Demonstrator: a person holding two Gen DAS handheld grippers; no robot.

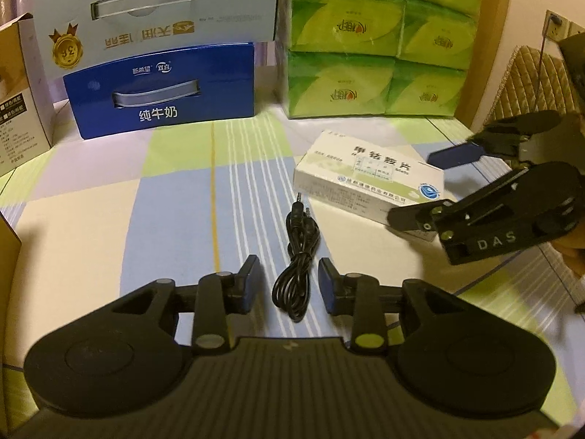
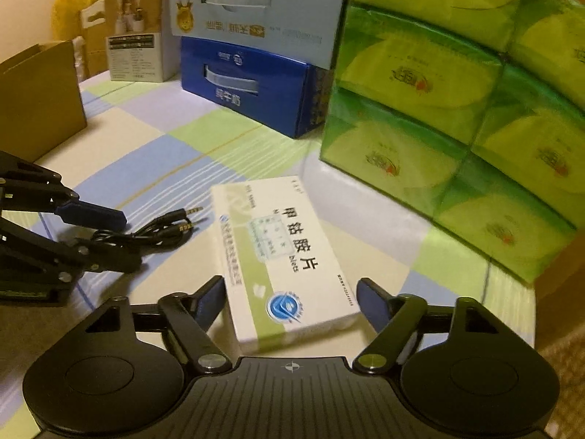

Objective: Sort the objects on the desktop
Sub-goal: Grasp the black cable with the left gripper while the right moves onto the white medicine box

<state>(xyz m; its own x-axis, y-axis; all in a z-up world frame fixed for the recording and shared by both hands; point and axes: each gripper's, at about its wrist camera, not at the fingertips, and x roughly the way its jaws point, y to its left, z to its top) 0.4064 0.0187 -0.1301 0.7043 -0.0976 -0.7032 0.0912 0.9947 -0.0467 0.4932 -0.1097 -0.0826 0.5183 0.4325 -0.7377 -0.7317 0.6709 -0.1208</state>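
- Largely cut off at the top and right edge, the green tissue pack (image 2: 457,109) stands just behind the medicine box (image 2: 285,259), its print blurred.
- The blue milk carton (image 1: 161,95) stands left of the tissue pack, a pale carton (image 1: 153,3) on it.
- The medicine box lies flat between the wide-spread fingers of the right gripper (image 2: 290,307); contact is unclear.
- The coiled black cable (image 1: 298,274) lies left of the medicine box, between the parted fingers of the left gripper (image 1: 290,289), untouched.
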